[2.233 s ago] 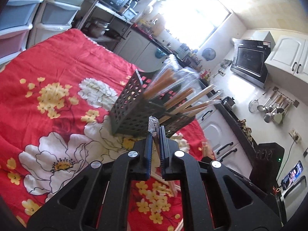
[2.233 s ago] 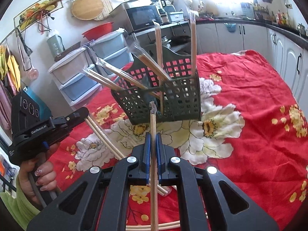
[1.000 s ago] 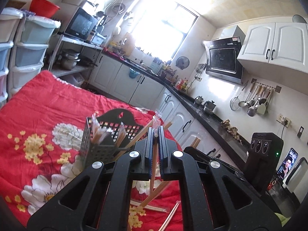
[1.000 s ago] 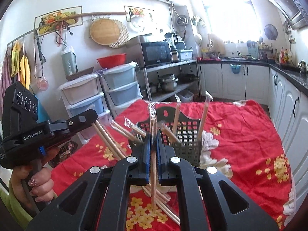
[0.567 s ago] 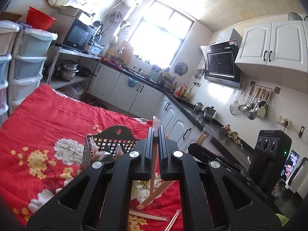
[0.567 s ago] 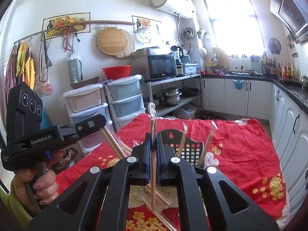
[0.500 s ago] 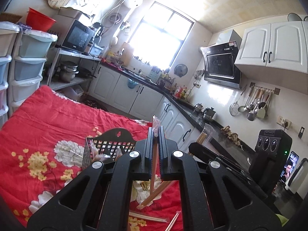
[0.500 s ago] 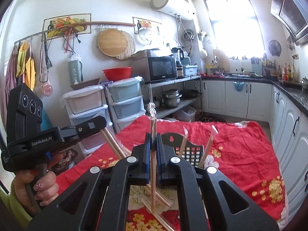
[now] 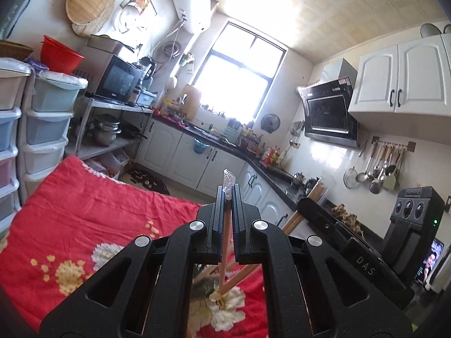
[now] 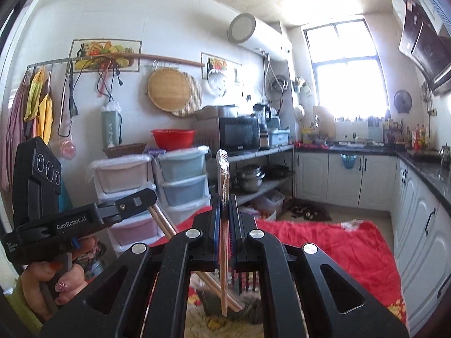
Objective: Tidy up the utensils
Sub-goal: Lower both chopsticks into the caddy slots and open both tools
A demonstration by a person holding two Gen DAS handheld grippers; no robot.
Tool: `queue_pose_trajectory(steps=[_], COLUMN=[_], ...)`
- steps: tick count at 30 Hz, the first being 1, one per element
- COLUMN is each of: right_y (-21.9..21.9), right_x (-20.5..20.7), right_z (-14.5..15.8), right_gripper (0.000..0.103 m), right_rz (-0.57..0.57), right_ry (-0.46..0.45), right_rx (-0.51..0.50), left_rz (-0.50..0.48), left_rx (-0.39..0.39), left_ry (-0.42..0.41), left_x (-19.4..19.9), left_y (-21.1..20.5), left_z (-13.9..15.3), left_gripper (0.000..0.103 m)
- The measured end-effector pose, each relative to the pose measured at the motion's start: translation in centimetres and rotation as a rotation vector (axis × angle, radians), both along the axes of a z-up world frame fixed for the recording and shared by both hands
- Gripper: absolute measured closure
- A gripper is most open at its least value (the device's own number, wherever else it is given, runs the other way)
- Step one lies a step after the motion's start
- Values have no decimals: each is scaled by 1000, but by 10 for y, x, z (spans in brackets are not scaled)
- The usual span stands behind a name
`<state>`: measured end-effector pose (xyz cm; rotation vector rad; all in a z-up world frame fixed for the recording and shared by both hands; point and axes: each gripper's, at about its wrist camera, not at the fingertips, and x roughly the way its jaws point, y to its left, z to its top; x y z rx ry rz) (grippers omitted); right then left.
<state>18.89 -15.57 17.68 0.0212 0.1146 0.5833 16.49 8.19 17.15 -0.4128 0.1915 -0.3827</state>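
Each hand-held gripper is shown clamped on a plastic-wrapped pair of chopsticks: the left hand-held gripper [image 9: 229,194] on one pair of wrapped chopsticks [image 9: 224,256], the right hand-held gripper [image 10: 224,205] on a second wrapped pair [image 10: 224,264], each with its crimped wrapper end projecting beyond the fingertips. Both pairs are held near upright, tips hanging below the fingers, presumably so that they can be dropped end-first into the dark mesh utensil basket [image 10: 248,308] glimpsed beneath, on the red floral worktop [image 10: 332,242].

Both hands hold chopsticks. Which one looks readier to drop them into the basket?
Right, marginally. The right tool holds its chopsticks upright, with the basket showing just beneath. In the left tool's view the basket is mostly hidden.
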Motion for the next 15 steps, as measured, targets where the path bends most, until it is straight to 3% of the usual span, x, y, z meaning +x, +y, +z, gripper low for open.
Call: queue_pose_trajectory(steps=[6,15], right_y=[6,5], right_x=[14,41], right_z=[12,9], right_gripper=[97,97], right_rz=[-39,-50], right_ry=[-46,-33], right_rx=[7,48], left_rz=[69,184], left_rx=[3,40], left_ry=[-29,-54], left_x=[9,19], left_y=[7,20], left_z=[9,9], left_gripper=[101,101])
